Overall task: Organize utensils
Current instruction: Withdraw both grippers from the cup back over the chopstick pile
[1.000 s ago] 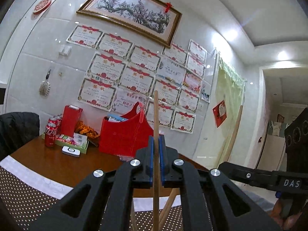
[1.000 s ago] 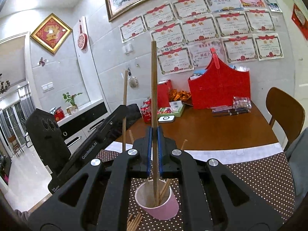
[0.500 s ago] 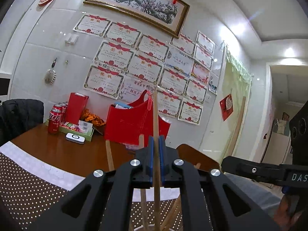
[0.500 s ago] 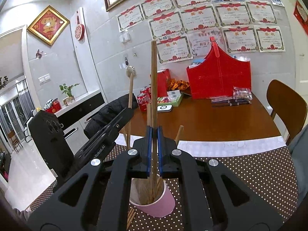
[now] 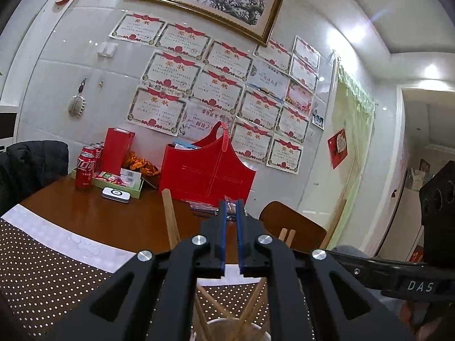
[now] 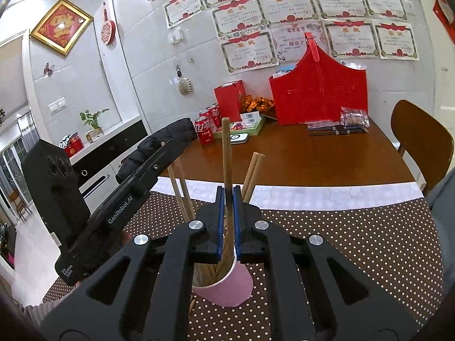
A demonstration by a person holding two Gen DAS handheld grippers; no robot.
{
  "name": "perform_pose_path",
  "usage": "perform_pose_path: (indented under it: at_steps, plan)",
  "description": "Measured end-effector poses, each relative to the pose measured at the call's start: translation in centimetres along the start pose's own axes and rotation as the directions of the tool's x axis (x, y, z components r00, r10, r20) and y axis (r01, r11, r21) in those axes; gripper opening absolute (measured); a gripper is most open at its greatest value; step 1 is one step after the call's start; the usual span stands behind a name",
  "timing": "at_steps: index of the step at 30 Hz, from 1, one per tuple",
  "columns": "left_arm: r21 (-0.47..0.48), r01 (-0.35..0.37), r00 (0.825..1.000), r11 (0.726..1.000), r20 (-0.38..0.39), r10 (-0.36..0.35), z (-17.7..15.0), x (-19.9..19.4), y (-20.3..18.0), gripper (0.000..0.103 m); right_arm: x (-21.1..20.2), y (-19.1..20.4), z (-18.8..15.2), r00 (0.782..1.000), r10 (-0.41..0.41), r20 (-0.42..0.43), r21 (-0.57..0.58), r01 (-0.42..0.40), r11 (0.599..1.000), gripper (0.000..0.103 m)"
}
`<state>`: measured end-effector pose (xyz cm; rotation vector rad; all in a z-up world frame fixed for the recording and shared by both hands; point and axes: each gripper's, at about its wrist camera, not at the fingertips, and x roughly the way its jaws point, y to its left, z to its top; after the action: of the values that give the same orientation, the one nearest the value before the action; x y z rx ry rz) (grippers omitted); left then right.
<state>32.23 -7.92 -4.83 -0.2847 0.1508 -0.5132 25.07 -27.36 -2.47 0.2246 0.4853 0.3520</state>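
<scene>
Round brown wooden counter (image 6: 312,159), near half covered by a brown white-dotted cloth (image 6: 355,244) with a pale border strip. Far side, near the wall: tall red leather-look basket with handle (image 6: 318,93), red cola cans (image 6: 204,130), green tray of snacks (image 6: 244,129), small white flat device (image 6: 237,137). Brown wooden chair (image 6: 421,139) at the counter's right edge.

Pink paper cup (image 6: 227,284) stands on the dotted cloth, directly below both claws. It holds several wooden chopsticks (image 6: 182,193), leaning outward at different angles.

Right claw (image 6: 226,199): blue-padded jaws nearly together, pinching one upright wooden chopstick (image 6: 226,153) at mid-length; its lower end runs down into the cup, upper end stands well above the jaws.

Left claw (image 5: 231,207): jaws parted by a narrow gap, nothing between them. It hangs over the cup rim (image 5: 233,322); loose chopsticks (image 5: 170,218) fan out behind and beside its jaws.
</scene>
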Motion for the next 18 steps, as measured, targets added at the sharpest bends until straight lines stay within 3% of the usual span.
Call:
perform_pose_path:
  at_steps: [1, 3, 4, 5, 8, 10, 15, 18]
  plan:
    - [0.001, 0.000, 1.000, 1.000, -0.001, 0.000, 0.0, -0.1, 0.0, 0.006, -0.1, 0.0, -0.1, 1.000, 0.000, -0.002, 0.001, 0.000, 1.000, 0.008]
    - [0.004, -0.002, 1.000, 1.000, -0.003, 0.002, 0.0, -0.6, 0.1, 0.010, -0.3, -0.1, -0.2, 1.000, 0.001, -0.008, 0.006, -0.001, 1.000, 0.031]
    - [0.007, -0.004, 1.000, 1.000, -0.003, 0.004, 0.1, -0.9, 0.1, 0.021, -0.4, -0.1, -0.1, 1.000, 0.002, -0.010, 0.012, -0.002, 1.000, 0.071]
    - [0.010, -0.010, 1.000, 1.000, -0.002, 0.010, 0.2, -1.3, 0.0, 0.027, -0.7, -0.1, -0.2, 1.000, 0.004, -0.003, 0.018, -0.004, 1.000, 0.082]
    - [0.023, -0.026, 1.000, 0.999, 0.008, 0.026, 0.6, -2.9, 0.1, 0.050, -2.0, -0.1, -0.3, 0.999, 0.026, 0.038, 0.026, -0.027, 0.999, 0.083]
    - [0.032, -0.044, 0.999, 0.998, 0.007, 0.044, 0.8, -4.0, 0.1, 0.073, -3.0, -0.2, -0.3, 0.998, 0.014, 0.061, 0.046, -0.016, 0.999, 0.088]
    - [0.100, -0.143, 0.989, 0.985, -0.026, 0.147, 1.5, -7.1, -0.2, 0.086, -5.5, -0.1, -0.8, 0.995, -0.035, 0.089, 0.077, 0.028, 0.997, 0.095]
    - [0.151, -0.197, 0.978, 0.969, -0.041, 0.205, 1.7, -9.3, -0.5, 0.086, -6.8, 0.5, -1.5, 0.993, -0.083, 0.079, 0.072, 0.078, 0.994, 0.096]
